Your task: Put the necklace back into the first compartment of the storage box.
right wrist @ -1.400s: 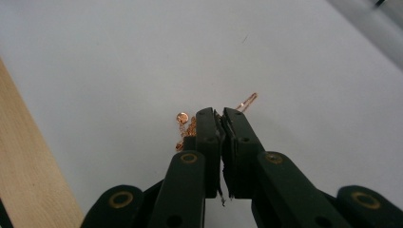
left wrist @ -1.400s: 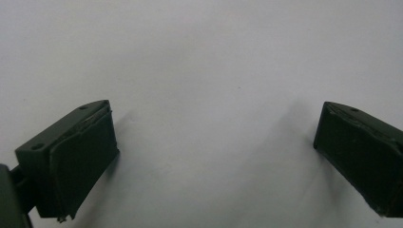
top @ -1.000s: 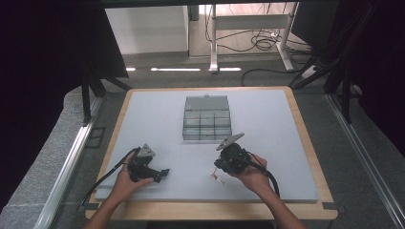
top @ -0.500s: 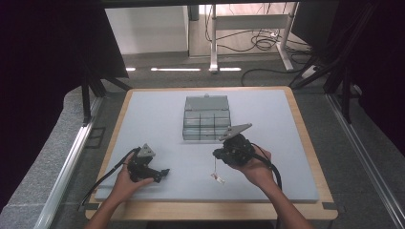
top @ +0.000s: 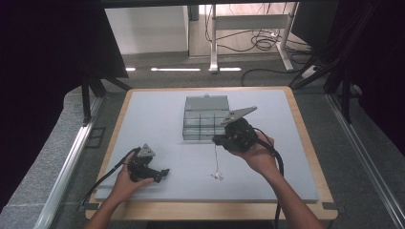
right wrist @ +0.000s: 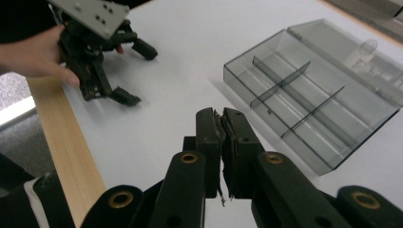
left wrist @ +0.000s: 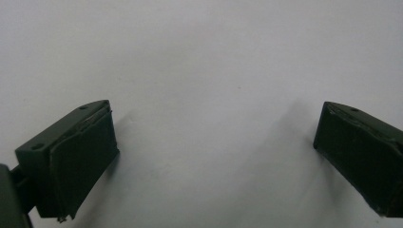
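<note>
The right hand-held gripper point(top: 220, 141), raised over the table point(top: 157, 114) beside the clear divided box point(top: 206, 119), pinches a thin dangling necklace point(top: 217, 164); the left hand-held gripper point(top: 162, 174) rests gaping apart.

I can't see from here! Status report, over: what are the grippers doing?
Right gripper shut on a thin cord, its small end piece dangling. Left gripper open, resting on the white mat. Clear compartment box open, nothing blocking it.

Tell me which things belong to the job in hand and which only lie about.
Job: right claw, shut on a thin cord with a white end piece; clear divided box, lid open.
Lying about: left claw, open, resting on the mat; cables on the floor beyond.
</note>
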Demonstrator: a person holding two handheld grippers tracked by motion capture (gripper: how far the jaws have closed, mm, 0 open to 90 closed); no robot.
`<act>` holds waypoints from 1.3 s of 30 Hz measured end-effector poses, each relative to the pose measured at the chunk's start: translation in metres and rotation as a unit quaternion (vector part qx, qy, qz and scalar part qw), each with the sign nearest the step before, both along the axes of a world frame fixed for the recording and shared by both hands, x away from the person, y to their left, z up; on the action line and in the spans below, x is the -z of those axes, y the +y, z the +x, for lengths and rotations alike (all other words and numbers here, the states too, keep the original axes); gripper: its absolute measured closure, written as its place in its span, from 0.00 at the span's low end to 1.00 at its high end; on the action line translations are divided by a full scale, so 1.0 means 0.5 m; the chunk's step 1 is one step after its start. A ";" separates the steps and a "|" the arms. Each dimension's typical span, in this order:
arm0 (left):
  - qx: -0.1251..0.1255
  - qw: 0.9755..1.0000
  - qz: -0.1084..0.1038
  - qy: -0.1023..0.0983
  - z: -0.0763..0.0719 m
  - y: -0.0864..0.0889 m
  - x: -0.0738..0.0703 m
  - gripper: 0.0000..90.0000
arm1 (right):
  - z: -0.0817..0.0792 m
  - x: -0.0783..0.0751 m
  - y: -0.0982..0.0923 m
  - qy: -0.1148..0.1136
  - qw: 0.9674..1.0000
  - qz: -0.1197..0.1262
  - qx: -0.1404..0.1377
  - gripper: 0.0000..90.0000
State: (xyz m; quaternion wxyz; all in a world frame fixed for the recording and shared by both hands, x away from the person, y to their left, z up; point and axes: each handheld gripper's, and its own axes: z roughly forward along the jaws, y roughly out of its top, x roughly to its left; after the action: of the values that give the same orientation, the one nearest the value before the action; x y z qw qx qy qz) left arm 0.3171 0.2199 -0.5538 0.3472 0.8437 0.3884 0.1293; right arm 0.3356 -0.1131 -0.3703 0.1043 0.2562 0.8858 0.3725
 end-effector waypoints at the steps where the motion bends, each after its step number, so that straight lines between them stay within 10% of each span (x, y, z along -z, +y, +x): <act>1: 0.000 1.000 0.000 0.000 0.000 0.000 0.000 0.00 | -0.002 -0.014 0.003 -0.005 1.000 0.003 0.000 0.93; 39: 0.000 1.000 0.001 -0.001 0.000 0.000 0.000 0.00 | 0.034 -0.186 0.030 -0.035 0.999 0.037 0.006 0.93</act>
State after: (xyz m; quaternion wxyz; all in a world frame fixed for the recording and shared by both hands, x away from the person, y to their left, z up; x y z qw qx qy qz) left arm 0.3171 0.2200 -0.5539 0.3471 0.8439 0.3877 0.1306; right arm 0.3526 -0.0979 -0.2771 0.1279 0.2518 0.8656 0.4135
